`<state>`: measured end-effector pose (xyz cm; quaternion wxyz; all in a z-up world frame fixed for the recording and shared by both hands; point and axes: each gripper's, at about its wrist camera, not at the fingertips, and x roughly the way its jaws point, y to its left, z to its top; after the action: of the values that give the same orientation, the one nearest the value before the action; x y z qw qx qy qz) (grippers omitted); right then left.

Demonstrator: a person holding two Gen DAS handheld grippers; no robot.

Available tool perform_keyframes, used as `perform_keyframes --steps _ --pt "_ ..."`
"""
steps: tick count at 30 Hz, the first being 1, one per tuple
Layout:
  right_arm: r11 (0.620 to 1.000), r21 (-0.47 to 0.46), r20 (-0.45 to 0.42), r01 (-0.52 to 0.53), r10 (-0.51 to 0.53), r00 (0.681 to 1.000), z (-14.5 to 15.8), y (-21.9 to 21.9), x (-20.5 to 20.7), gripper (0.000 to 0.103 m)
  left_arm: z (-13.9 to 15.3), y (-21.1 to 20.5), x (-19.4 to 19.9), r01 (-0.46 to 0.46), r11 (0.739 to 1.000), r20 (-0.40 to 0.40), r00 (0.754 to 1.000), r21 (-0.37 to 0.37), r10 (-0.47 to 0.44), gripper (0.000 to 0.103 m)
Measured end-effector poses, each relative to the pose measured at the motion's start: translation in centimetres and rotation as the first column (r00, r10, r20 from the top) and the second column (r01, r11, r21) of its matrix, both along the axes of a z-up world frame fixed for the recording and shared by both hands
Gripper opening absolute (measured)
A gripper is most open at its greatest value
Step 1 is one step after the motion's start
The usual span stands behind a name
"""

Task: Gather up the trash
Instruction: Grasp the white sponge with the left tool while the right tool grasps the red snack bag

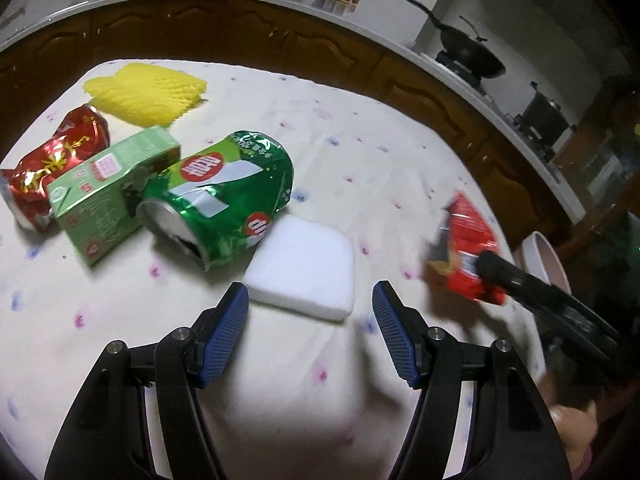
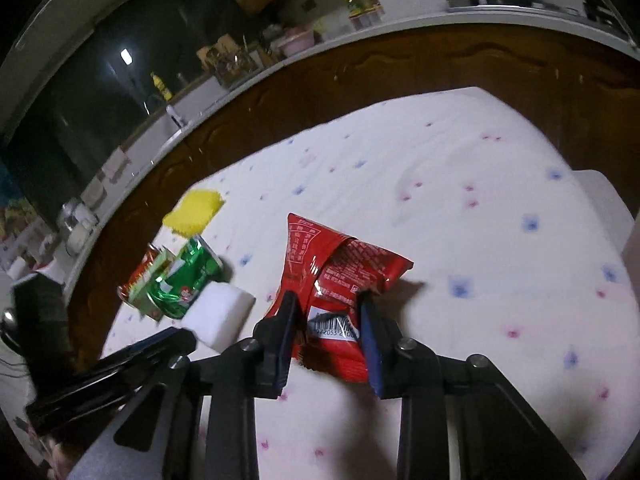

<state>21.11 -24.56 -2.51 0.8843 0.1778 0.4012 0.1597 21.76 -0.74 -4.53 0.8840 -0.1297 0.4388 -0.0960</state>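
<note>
My left gripper [image 1: 310, 300] is open and empty, just in front of a white foam block [image 1: 306, 268] on the table. Left of it lie a crushed green can [image 1: 220, 204], a green carton [image 1: 108, 192], a crushed red can [image 1: 52, 164] and a yellow foam net [image 1: 146, 92]. My right gripper [image 2: 326, 306] is shut on a red snack wrapper [image 2: 336, 276] and holds it just above the cloth. The wrapper [image 1: 468, 248] and right gripper also show in the left wrist view at right. The foam block [image 2: 218, 316], green can [image 2: 184, 280] and yellow net [image 2: 194, 210] show in the right wrist view.
The table has a white cloth [image 1: 380, 152] with small blue and pink marks. A pink-rimmed bin [image 1: 546, 260] stands off the table's right edge. Brown cabinets [image 1: 280, 44] and a counter with a wok [image 1: 470, 56] run behind the table.
</note>
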Motion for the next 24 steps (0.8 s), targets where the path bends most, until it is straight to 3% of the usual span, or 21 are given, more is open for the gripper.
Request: perform_keyframes --steps 3,10,13,15,17,18,22,23,24 --pt "1.0 0.013 0.007 0.021 -0.021 1.0 0.4 -1.4 -0.6 0.031 -0.6 -0.6 1.0 -0.031 0.999 -0.021 0.999 0.034 0.032 0.078" --pt "0.998 0.046 0.019 0.047 -0.048 0.999 0.9 -3.3 -1.8 0.031 -1.0 -1.1 2.7 -0.072 0.997 -0.032 0.997 0.034 0.073 0.078" --pt "0.997 0.054 0.026 0.059 -0.06 0.998 1.1 -3.9 -2.2 0.031 -1.0 -1.3 3.0 -0.072 0.996 -0.025 0.997 0.052 0.073 0.059" --pt "0.997 0.051 0.029 0.063 -0.064 0.998 1.2 -4.2 -2.3 0.031 -1.0 -1.3 3.2 -0.054 0.998 -0.03 0.998 0.038 0.055 0.032" --pt "0.996 0.056 0.031 0.07 -0.072 0.997 1.2 -4.3 -2.7 0.031 -1.0 -1.4 3.3 -0.036 0.999 -0.04 0.999 0.019 0.036 0.013" --pt "0.996 0.055 0.033 0.073 -0.075 0.997 1.3 -4.4 -2.8 0.031 -1.0 -1.4 3.2 -0.026 1.0 -0.044 0.999 0.016 0.026 0.012" --pt "0.994 0.065 0.043 0.085 -0.088 0.995 1.6 -5.0 -3.3 0.031 -0.3 -1.5 2.4 -0.004 1.0 -0.031 0.999 0.012 0.004 0.012" --pt "0.994 0.066 0.045 0.086 -0.089 0.995 1.6 -5.1 -3.4 0.031 0.0 -1.5 2.0 0.003 1.0 -0.032 0.999 0.015 -0.002 0.021" --pt "0.994 0.069 0.046 0.087 -0.09 0.995 1.7 -5.3 -3.4 0.031 0.2 -1.5 1.9 0.006 1.0 -0.031 1.0 0.016 -0.006 0.043"
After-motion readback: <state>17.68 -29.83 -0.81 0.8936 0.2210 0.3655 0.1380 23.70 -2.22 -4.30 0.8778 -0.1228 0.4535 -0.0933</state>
